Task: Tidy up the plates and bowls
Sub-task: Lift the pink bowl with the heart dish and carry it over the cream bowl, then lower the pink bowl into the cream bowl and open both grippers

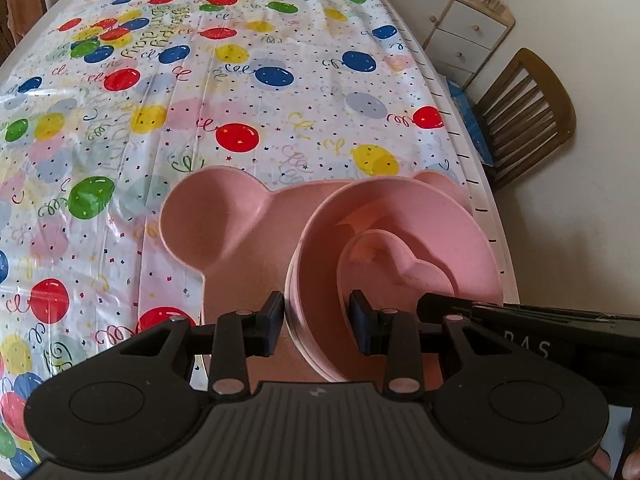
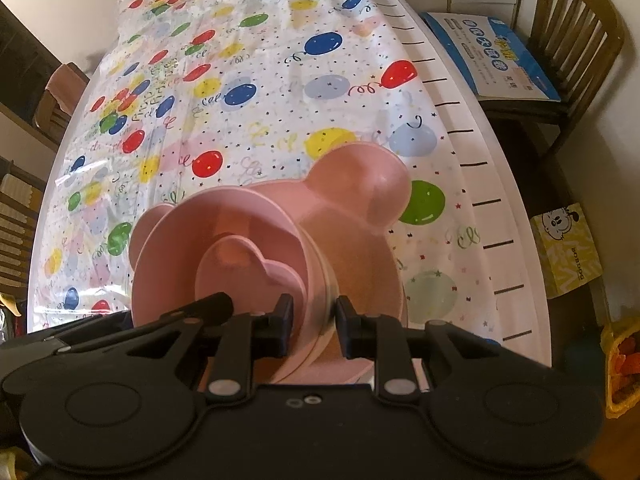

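Observation:
A pink bear-shaped plate (image 1: 224,220) lies on the balloon tablecloth; it also shows in the right wrist view (image 2: 360,184). A pink round bowl (image 1: 452,232) stands on it, holding a small pink heart-shaped dish (image 1: 384,264). In the right wrist view the bowl (image 2: 172,264) and the dish (image 2: 240,264) show too. My left gripper (image 1: 318,322) straddles the bowl's left wall, jaws a little apart from it. My right gripper (image 2: 314,322) straddles the bowl's right wall, pads close against it.
The table's right edge (image 1: 480,184) runs close beside the plate. A wooden chair (image 1: 524,116) with a blue box (image 2: 492,56) stands to the right, a drawer cabinet (image 1: 460,20) behind. A yellow tissue box (image 2: 568,252) sits lower right.

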`<state>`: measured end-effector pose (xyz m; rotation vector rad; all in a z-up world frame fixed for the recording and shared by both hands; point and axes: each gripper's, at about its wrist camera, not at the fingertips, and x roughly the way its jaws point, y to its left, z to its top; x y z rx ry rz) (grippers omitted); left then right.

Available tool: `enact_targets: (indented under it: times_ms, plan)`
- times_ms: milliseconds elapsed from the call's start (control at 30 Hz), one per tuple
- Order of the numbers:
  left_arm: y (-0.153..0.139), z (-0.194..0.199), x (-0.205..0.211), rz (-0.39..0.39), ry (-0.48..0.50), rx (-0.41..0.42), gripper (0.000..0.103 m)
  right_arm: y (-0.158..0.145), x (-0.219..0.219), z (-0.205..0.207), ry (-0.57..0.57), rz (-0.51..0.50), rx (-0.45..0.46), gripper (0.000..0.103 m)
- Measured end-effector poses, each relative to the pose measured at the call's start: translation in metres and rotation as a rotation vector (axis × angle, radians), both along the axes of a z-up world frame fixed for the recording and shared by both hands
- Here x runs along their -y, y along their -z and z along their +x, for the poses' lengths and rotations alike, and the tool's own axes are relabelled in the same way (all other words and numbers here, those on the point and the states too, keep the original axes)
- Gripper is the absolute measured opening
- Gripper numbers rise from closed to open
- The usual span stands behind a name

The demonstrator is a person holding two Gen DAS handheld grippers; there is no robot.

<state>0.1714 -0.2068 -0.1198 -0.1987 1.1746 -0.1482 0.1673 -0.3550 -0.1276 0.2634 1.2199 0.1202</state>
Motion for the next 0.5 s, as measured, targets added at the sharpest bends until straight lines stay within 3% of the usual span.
enact_targets:
  times_ms: [400,500]
  plan:
    - [-0.011,-0.005,-0.003,-0.005,-0.016,0.028,0.034,-0.009,0.002,-0.002,-0.015,0.002,0.025,0.031]
    - [-0.016,-0.012,-0.008,-0.007,-0.011,0.046,0.039,-0.013,0.003,-0.007,-0.008,0.001,0.040,0.032]
